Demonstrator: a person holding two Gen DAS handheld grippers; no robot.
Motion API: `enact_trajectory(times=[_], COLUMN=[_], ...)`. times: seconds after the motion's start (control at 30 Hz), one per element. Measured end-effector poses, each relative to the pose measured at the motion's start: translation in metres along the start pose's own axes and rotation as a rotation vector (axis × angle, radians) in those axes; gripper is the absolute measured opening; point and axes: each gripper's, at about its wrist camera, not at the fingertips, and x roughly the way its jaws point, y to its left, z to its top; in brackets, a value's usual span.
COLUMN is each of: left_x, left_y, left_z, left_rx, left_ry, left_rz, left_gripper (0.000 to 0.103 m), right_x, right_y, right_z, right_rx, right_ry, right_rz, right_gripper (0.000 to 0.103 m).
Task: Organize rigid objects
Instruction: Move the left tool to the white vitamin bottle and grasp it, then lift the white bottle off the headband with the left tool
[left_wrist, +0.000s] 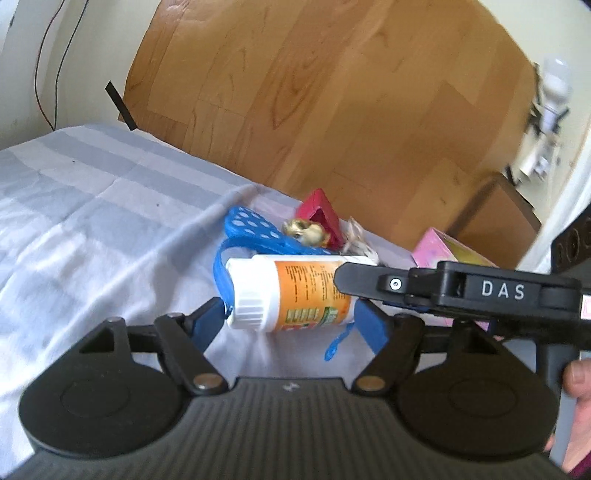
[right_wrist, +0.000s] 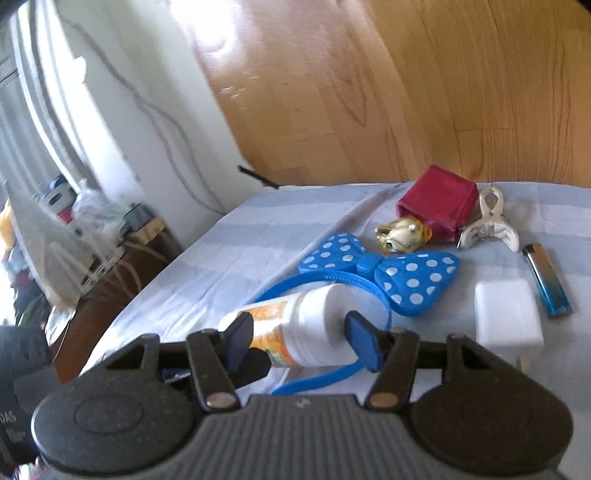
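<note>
The right gripper (right_wrist: 301, 341) is clamping a white-capped orange bottle (right_wrist: 303, 328): one blue finger (right_wrist: 364, 341) is pressing on the cap end and the other is bearing on the labelled base end, so the jaws are standing at middling width. The left gripper (left_wrist: 290, 321) is bracketing the same bottle (left_wrist: 291, 293) with its jaws spread wide; whether its blue pads (left_wrist: 371, 323) are actually touching the bottle cannot be told. The bottle is lying sideways, just above the bedsheet (right_wrist: 229, 258) and over the band of a blue polka-dot bow headband (right_wrist: 380, 273).

The surface is presenting as a pale grey-and-white striped sheet on a bed. Resting on it beyond the bottle are a gold trinket (right_wrist: 402, 234), a red pouch (right_wrist: 437, 203), a pale hair claw clip (right_wrist: 487, 221), a blue lighter (right_wrist: 548, 280) and a white charger block (right_wrist: 508, 319). A pink box (left_wrist: 439, 247) is showing in the left view. Wood flooring (left_wrist: 332, 92) is running behind the bed, and a cream wall (right_wrist: 147, 110) with trailing cables is bordering it.
</note>
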Motion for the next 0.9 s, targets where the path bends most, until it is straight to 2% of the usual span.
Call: enact_trajectory(times=[0.17, 0.23, 0.33, 0.47, 0.63, 0.77, 0.83, 0.9], left_x=[-0.026, -0.03, -0.041, -0.053, -0.062, -0.048, -0.044, -0.038], left_y=[-0.001, -0.001, 0.002, 0.011, 0.03, 0.036, 0.035, 0.029], left_z=[-0.024, -0.027, -0.03, -0.025, -0.015, -0.008, -0.004, 0.001], left_rx=[0.015, 0.019, 0.008, -0.036, -0.106, -0.122, -0.121, -0.109], left_ry=[0.019, 0.02, 0.005, -0.04, -0.09, -0.068, -0.07, -0.079], left_rz=[-0.009, -0.009, -0.016, -0.024, -0.037, -0.02, -0.024, -0.027], left_gripper=[0.08, 0.08, 0.083, 0.084, 0.086, 0.086, 0.086, 0.086], right_x=[-0.02, -0.026, -0.03, -0.03, -0.021, -0.02, -0.017, -0.01], right_y=[0.0, 0.002, 0.005, -0.003, -0.012, -0.006, 0.0, 0.005], right_z=[-0.031, -0.038, -0.037, -0.028, -0.023, -0.027, -0.03, -0.03], right_rx=[-0.016, -0.037, -0.079, -0.046, -0.009, -0.076, -0.135, -0.205], right_ry=[0.02, 0.015, -0.021, -0.06, -0.05, -0.067, -0.067, -0.065], right_rz=[0.059, 0.054, 0.019, 0.003, 0.016, 0.043, 0.023, -0.014], right_gripper=[0.057, 0.057, 0.057, 0.057, 0.059, 0.072, 0.078, 0.079])
